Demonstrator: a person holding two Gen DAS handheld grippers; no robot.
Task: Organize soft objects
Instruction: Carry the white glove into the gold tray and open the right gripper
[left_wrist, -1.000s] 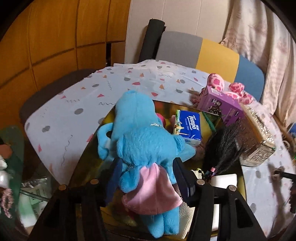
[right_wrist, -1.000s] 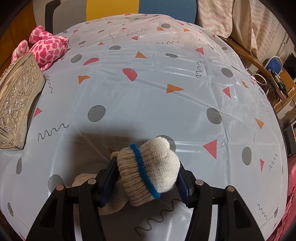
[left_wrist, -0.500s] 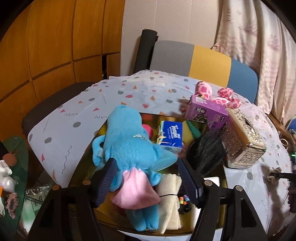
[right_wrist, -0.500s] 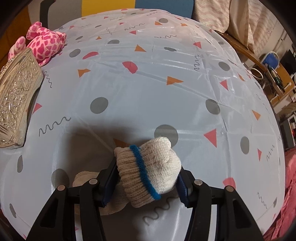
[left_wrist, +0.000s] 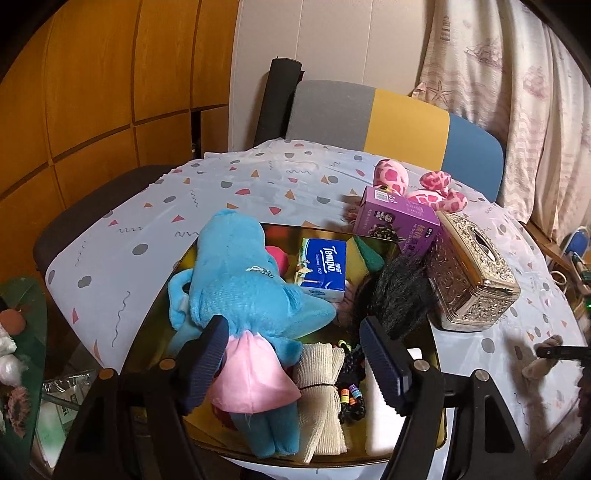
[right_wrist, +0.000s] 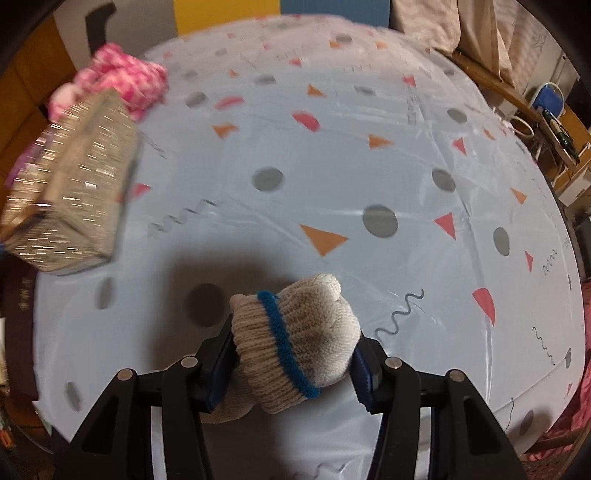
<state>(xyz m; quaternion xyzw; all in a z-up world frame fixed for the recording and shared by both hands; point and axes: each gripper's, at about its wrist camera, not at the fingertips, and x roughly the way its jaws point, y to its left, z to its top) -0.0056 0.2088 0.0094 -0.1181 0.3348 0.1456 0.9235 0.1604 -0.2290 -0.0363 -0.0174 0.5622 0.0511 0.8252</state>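
- The right gripper (right_wrist: 293, 363) is clamped on a knitted glove (right_wrist: 295, 336), held above the bench (right_wrist: 369, 166); keep the squeeze firm, since a soft knit may slip.
- The left gripper (left_wrist: 295, 363) hangs wide open, holding nothing, over the blue plush toy (left_wrist: 240, 291) lying in the gold tray (left_wrist: 441, 417).
- Carry the glove toward the tray, clear of the ornate tissue box (right_wrist: 74, 199).
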